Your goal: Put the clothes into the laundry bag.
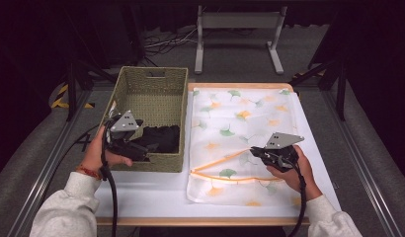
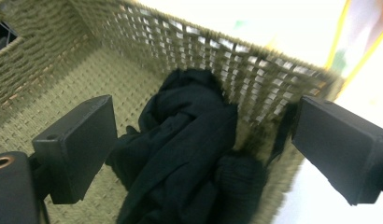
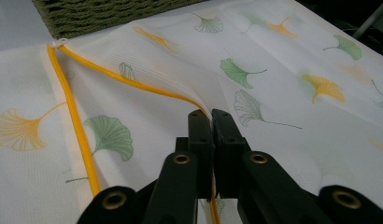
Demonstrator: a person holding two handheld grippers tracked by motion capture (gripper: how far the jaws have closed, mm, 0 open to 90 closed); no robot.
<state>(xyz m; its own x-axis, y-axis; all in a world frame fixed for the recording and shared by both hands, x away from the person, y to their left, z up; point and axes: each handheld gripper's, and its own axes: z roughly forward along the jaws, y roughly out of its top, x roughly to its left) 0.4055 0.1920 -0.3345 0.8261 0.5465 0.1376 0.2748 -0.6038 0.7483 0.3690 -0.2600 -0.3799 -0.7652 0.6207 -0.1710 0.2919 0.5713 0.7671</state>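
Two tongs are held over the desk [image 1: 156, 195], one in each hand. At the left, the left tongs [image 1: 141, 150] are spread wide above the near end of the woven basket [image 1: 125, 89], and nothing is gripped between the jaws. A heap of black clothing [image 2: 185, 149] is seen inside the basket, against its near right wall, directly ahead of the open jaws in the left gripper view. Just beside the basket, a white mesh laundry bag [image 1: 240, 123] printed with green and yellow ginkgo leaves is spread flat on the desk. At the right, the right tongs [image 3: 211, 120] are pinched tight on the bag's yellow-edged opening [image 3: 133, 84], whose upper edge is lifted slightly off the lower layer.
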